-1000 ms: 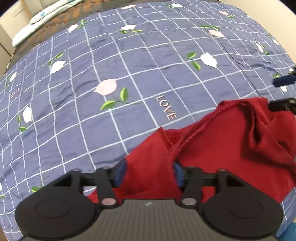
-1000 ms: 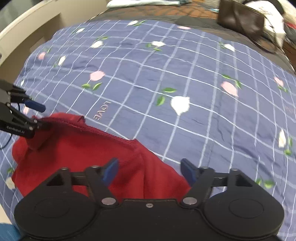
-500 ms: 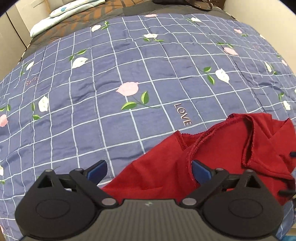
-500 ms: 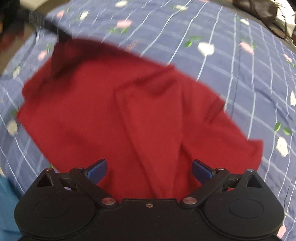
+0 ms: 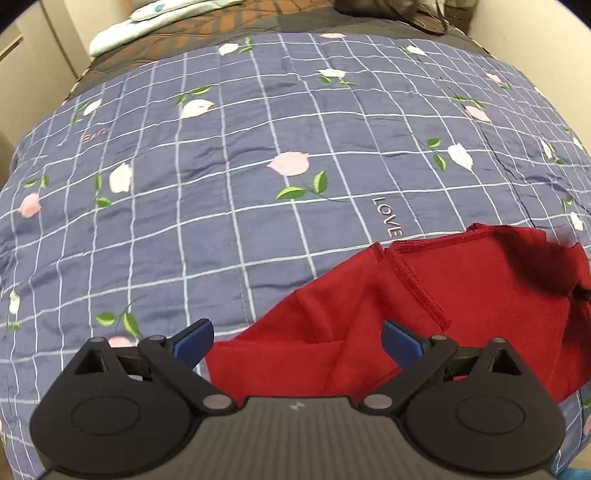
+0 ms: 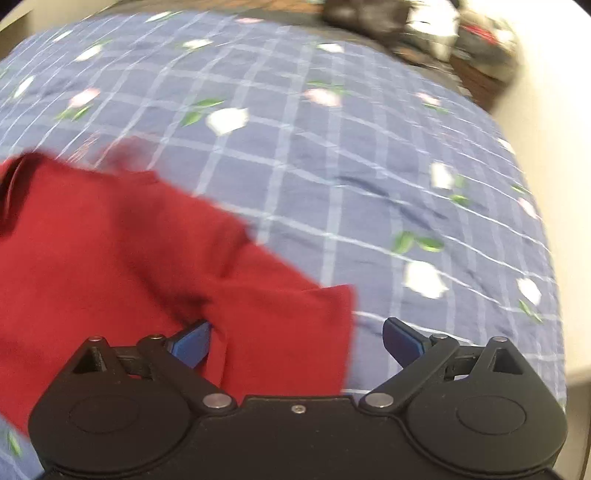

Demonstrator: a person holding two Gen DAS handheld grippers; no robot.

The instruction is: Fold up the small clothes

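A small dark red garment [image 5: 424, 295] lies rumpled on a blue checked bedspread [image 5: 221, 166] printed with flowers. In the left wrist view it fills the lower right, a stitched hem running across it. My left gripper [image 5: 297, 341] stands open just above its near left edge, nothing between the blue pads. In the right wrist view the garment [image 6: 129, 251] covers the lower left, blurred by motion, a flat flap reaching between the fingers. My right gripper [image 6: 297, 339] is open over that flap's right edge.
Pillows [image 5: 155, 18] and a brown sheet lie at the far head of the bed. A dark bag [image 6: 369, 18] and bundled items [image 6: 480, 40] sit at the far right corner. Bedspread stretches bare to the left and beyond the garment. The bed edge drops off on the right [image 6: 561, 258].
Both grippers let go and opened wide. The garment dropped flatter onto the bedspread. My right gripper swung to the right, my left pulled slightly back and left.
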